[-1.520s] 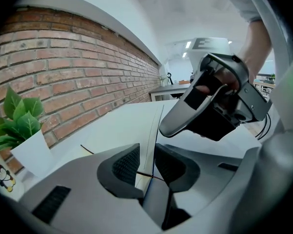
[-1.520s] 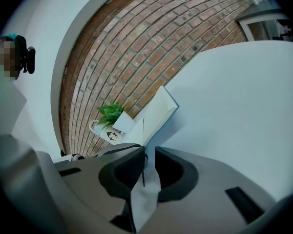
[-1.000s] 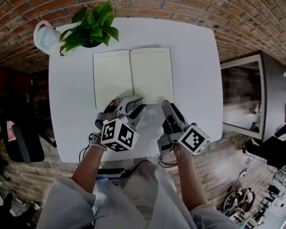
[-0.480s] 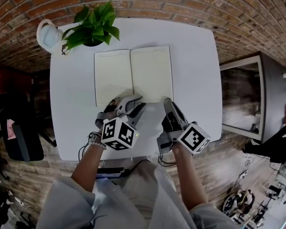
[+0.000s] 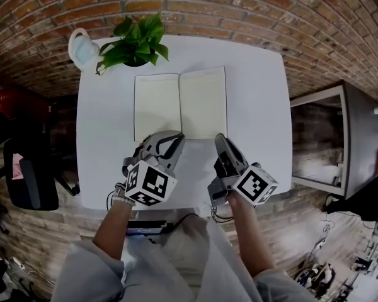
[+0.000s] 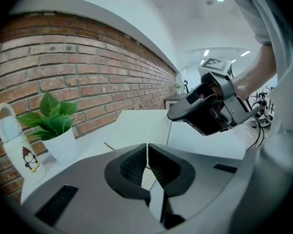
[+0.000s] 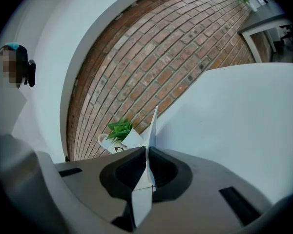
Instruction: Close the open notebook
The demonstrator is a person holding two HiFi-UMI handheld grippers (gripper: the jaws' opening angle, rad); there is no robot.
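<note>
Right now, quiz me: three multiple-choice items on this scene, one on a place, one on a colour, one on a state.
1. The plant stands:
A) on the notebook
B) beside the mug, beyond the notebook
C) on the floor

2. The table is:
A) black
B) brown
C) white

3. The right gripper is:
A) wide open
B) shut on the notebook's edge
C) shut on the mug

Answers:
1 B: the head view shows plant and mug together at the table's far corner.
2 C: its bare top is white.
3 B: the right gripper view shows a thin sheet pinched between closed jaws.
</note>
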